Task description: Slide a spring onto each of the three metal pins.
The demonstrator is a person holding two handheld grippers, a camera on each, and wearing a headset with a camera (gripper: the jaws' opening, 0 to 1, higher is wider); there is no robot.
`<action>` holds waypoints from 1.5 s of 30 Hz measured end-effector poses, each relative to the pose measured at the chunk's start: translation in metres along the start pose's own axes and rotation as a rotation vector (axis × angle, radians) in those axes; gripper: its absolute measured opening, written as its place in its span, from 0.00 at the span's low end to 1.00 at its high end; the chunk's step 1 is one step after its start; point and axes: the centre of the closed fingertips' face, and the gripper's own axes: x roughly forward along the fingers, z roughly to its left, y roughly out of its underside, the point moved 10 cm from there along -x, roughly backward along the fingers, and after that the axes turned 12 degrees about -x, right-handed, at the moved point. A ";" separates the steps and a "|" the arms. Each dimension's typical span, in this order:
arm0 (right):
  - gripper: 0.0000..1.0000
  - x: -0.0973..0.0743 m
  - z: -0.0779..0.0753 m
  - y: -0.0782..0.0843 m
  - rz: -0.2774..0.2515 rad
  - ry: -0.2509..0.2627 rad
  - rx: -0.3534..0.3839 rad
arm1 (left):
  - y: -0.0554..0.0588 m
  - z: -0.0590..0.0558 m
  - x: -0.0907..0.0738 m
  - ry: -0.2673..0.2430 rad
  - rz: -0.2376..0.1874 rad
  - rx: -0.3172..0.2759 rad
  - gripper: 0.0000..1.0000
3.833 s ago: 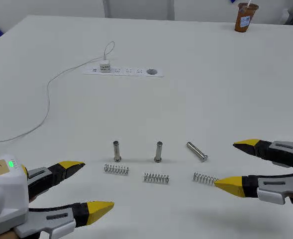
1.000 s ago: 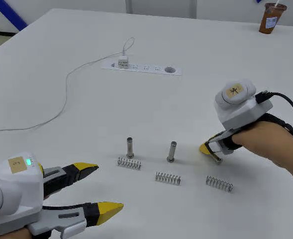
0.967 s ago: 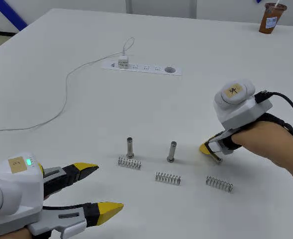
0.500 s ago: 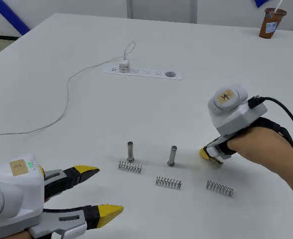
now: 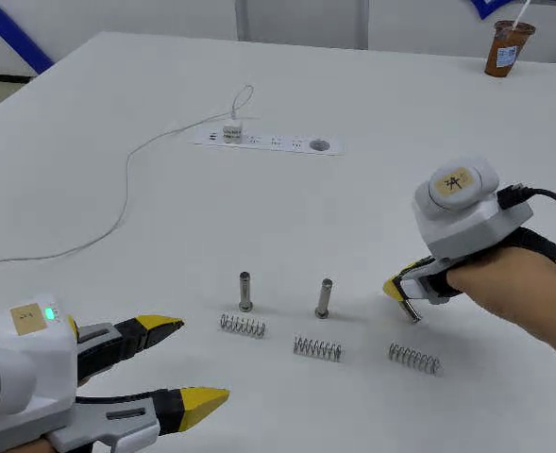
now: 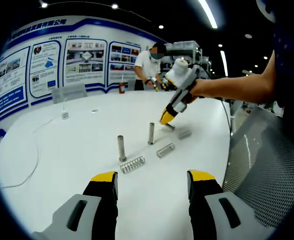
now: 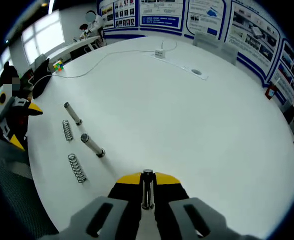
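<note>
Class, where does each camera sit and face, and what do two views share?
Head view: on the headset, facing forward and down at the white table; left claw, right claw and a forearm show.
Left gripper view: on the left claw, facing the right claw; its open jaws show.
Right gripper view: on the right claw, facing across the table; jaws shut on a silver metal pin.
Shared: two upright silver pins.

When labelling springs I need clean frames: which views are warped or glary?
Head view: straight, sharp, even light, faint shadows by the pins. Left gripper view: fisheye curves the table, ceiling lights glare. Right gripper view: same curve, held pin sharp.
</note>
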 end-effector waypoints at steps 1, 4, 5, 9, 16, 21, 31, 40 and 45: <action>0.09 -0.002 0.001 0.002 -0.004 0.003 -0.001 | 0.000 0.000 0.000 0.001 0.000 0.001 0.57; 0.09 -0.008 0.002 0.005 -0.023 0.014 0.007 | -0.001 -0.001 0.001 0.004 0.000 0.005 0.57; 0.09 -0.010 0.002 0.006 -0.028 0.018 0.009 | -0.001 -0.002 0.001 0.005 0.000 0.006 0.57; 0.09 -0.017 0.003 0.010 -0.047 0.028 0.020 | -0.003 -0.002 0.001 0.006 0.000 0.010 0.57; 0.09 -0.023 0.001 0.018 -0.078 0.034 0.044 | -0.003 -0.003 0.001 0.007 -0.002 0.016 0.57; 0.09 -0.028 0.003 0.022 -0.095 0.032 0.058 | -0.003 -0.003 0.001 0.006 -0.004 0.015 0.57; 0.09 -0.032 0.009 0.028 -0.109 0.017 0.075 | -0.004 -0.005 0.001 0.008 -0.005 0.018 0.57; 0.09 -0.033 0.011 0.028 -0.109 0.012 0.059 | -0.005 -0.006 0.003 0.013 -0.007 0.022 0.57; 0.09 -0.033 0.012 0.028 -0.115 0.008 0.049 | -0.004 -0.006 0.003 0.013 -0.007 0.021 0.57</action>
